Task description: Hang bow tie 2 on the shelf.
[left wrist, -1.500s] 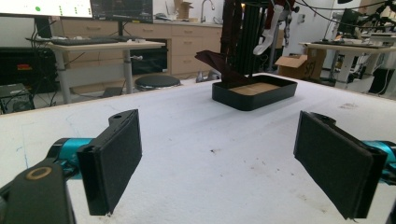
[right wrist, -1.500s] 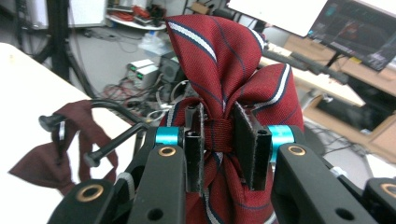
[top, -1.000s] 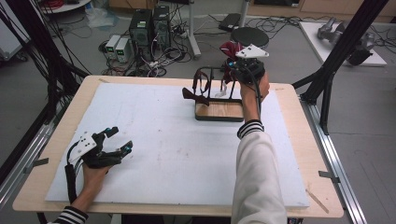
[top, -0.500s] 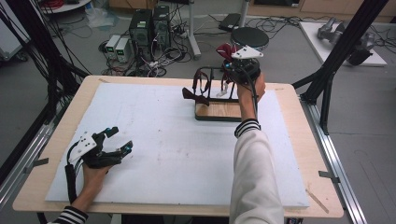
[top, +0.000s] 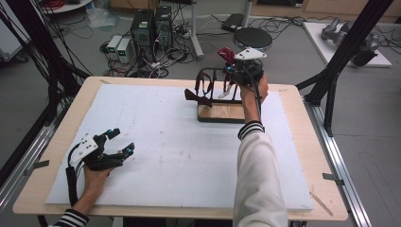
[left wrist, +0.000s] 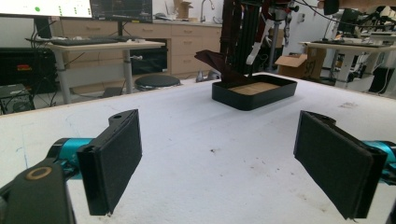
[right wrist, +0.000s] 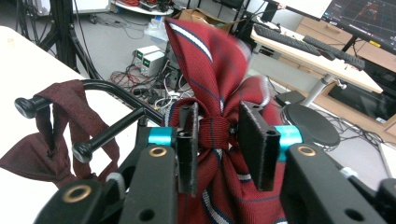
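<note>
A striped red bow tie was pinched at its knot by the right gripper, raised above the far end of the black rack on its wooden-based tray. A dark maroon bow tie was draped over a rack bar. The left gripper was rested wide open on the white table cover, well apart. Snagging on a bar was judged possible, since the tie's loose wings could be caught there.

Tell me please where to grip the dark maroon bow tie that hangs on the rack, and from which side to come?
Probably at its centre knot, as the right gripper holds the striped bow tie. The dark maroon bow tie hangs at the left end of the rack, its wings drooping outward. Come from the open left side, jaws either side of the narrow middle; the wings are limp cloth.
</note>
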Demonstrator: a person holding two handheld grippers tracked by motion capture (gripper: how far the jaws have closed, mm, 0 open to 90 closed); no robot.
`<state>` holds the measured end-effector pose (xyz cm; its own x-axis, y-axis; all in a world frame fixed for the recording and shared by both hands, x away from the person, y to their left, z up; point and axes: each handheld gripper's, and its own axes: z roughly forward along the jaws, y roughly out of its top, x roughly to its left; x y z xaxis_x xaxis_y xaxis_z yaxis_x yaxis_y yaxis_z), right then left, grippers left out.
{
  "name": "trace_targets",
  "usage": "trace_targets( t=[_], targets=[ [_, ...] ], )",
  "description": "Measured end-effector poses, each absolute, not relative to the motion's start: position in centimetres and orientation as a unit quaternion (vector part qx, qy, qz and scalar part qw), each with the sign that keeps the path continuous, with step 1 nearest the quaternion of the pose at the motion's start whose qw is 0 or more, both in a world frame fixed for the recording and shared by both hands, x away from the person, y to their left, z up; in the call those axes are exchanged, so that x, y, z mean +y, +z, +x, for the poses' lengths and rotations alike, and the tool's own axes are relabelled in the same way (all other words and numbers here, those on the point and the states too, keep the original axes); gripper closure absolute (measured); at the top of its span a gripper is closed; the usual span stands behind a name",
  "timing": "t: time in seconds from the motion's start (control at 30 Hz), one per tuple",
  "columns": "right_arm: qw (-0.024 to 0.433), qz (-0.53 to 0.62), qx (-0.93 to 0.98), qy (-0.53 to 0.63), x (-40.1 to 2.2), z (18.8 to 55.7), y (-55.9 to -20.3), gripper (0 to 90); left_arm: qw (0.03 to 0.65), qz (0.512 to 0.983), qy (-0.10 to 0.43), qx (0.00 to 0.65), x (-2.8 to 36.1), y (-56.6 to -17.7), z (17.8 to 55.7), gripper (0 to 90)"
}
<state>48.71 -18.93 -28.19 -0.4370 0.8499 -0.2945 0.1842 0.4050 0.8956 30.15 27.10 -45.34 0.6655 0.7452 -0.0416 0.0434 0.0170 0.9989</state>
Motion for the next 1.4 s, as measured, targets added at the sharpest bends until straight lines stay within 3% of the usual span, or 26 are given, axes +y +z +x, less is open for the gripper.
trace_targets(
  t=[0.47,0.6,0.7,0.83,1.17,1.4],
  targets=[
    [0.395,0.354,0.726,0.438,-19.2,47.7,-27.4,54.8,0.643,0.647,0.274,0.304,27.1,-45.3,30.1,15.5],
    [0.389,0.359,0.716,0.455,-19.4,47.0,-26.8,46.3,0.643,0.647,0.274,0.304,27.1,-45.3,30.1,15.6],
    [0.381,0.371,0.706,0.468,-19.6,46.3,-26.3,32.6,0.643,0.646,0.275,0.306,27.1,-45.3,30.1,15.6],
    [0.367,0.379,0.697,0.486,-20.1,44.9,-25.6,20.8,0.643,0.646,0.275,0.306,27.0,-45.3,30.1,15.5],
    [0.360,0.363,0.692,0.509,-21.7,41.9,-23.7,17.8,0.641,0.648,0.276,0.304,27.0,-45.3,30.1,15.5],
    [0.367,0.345,0.684,0.527,-22.8,39.4,-24.5,17.8,0.641,0.647,0.277,0.305,27.0,-45.3,30.1,15.5]
  ],
)
